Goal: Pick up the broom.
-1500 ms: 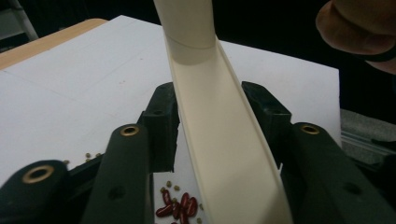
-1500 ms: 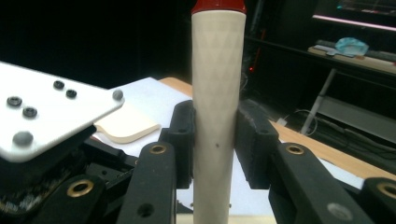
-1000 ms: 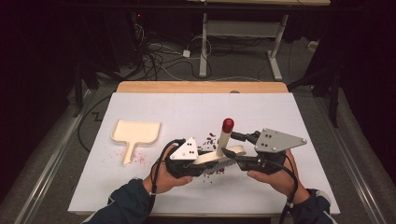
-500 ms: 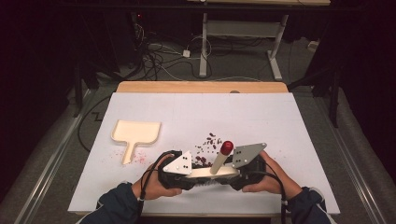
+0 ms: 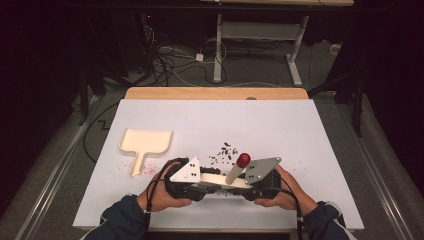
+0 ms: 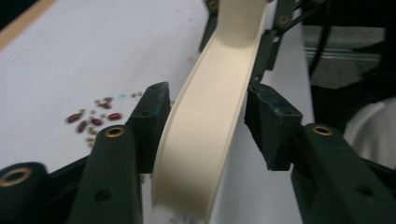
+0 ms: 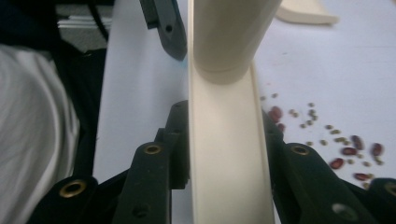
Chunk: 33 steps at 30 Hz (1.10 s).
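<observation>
A cream brush (image 5: 220, 180) with a red-tipped handle (image 5: 243, 160) lies low over the table's front, held between both hands. My right gripper (image 5: 235, 189) is shut on the brush's long cream back (image 7: 229, 163); its jaws have just been closing on it, and the pads press both sides. My left gripper (image 5: 210, 189) faces it from the other end. Its jaws have just been opening. The cream back (image 6: 205, 126) still runs between them, with a gap at the right pad (image 6: 268, 123). Dark red beans (image 5: 225, 151) lie scattered just beyond the brush.
A cream dustpan (image 5: 145, 142) lies flat at the left of the white table sheet (image 5: 300, 130), handle toward the front. More beans (image 7: 345, 147) and small crumbs sit beside the brush. The table's front edge is close under both hands.
Both hands have come down and toward the front edge with the brush. Its red-tipped handle has sunk and now leans to the right instead of standing high.
</observation>
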Each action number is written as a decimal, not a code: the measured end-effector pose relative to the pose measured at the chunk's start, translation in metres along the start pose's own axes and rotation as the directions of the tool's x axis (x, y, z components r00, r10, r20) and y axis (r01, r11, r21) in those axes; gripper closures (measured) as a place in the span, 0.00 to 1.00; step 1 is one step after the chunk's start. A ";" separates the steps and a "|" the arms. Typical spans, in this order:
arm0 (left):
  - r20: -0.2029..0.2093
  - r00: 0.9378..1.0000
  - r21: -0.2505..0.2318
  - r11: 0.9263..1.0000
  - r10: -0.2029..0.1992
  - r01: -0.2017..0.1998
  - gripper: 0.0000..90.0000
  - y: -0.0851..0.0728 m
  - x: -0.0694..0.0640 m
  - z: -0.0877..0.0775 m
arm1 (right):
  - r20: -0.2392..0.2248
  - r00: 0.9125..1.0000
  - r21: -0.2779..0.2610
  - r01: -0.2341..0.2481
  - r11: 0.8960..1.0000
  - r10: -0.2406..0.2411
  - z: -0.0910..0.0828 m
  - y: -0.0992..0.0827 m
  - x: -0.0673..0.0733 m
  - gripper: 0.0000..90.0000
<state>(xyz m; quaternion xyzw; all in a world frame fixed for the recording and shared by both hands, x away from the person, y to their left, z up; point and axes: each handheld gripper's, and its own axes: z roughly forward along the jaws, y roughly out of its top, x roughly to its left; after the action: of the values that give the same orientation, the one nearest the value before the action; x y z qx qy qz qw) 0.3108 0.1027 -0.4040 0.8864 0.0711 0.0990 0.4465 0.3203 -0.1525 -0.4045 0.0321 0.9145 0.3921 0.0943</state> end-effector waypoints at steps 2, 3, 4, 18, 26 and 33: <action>-0.041 0.999 -0.001 1.000 -0.004 0.004 0.52 -0.002 0.003 -0.006 | 0.006 1.000 -0.001 -0.008 1.000 0.008 -0.002 0.000 -0.001 0.75; -0.068 0.998 -0.010 1.000 -0.015 0.015 0.48 -0.003 0.004 -0.009 | 0.013 1.000 -0.006 -0.010 1.000 0.010 -0.003 0.000 -0.003 0.75; -0.107 0.994 -0.011 1.000 -0.019 0.018 0.44 -0.005 0.005 -0.013 | 0.031 0.999 -0.008 -0.026 1.000 0.027 -0.005 -0.001 -0.003 0.75; -0.434 0.887 -0.060 0.988 -0.155 0.144 0.22 -0.070 0.014 -0.075 | 0.344 0.901 -0.105 -0.242 0.965 0.264 -0.042 -0.021 -0.044 0.75; -0.505 0.840 -0.022 0.976 -0.200 0.219 0.22 -0.108 0.009 -0.092 | 0.438 0.848 -0.082 -0.293 0.953 0.299 -0.042 -0.032 -0.062 0.75; -0.530 0.820 -0.015 0.970 -0.215 0.245 0.22 -0.123 0.009 -0.100 | 0.497 0.803 -0.052 -0.351 0.935 0.329 -0.034 -0.045 -0.078 0.76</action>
<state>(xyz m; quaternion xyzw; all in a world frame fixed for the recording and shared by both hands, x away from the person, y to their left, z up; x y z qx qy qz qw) 0.2907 0.2556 -0.4440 0.8214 0.2999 0.2822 0.3945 0.3904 -0.2179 -0.4026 0.2975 0.8463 0.3613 0.2545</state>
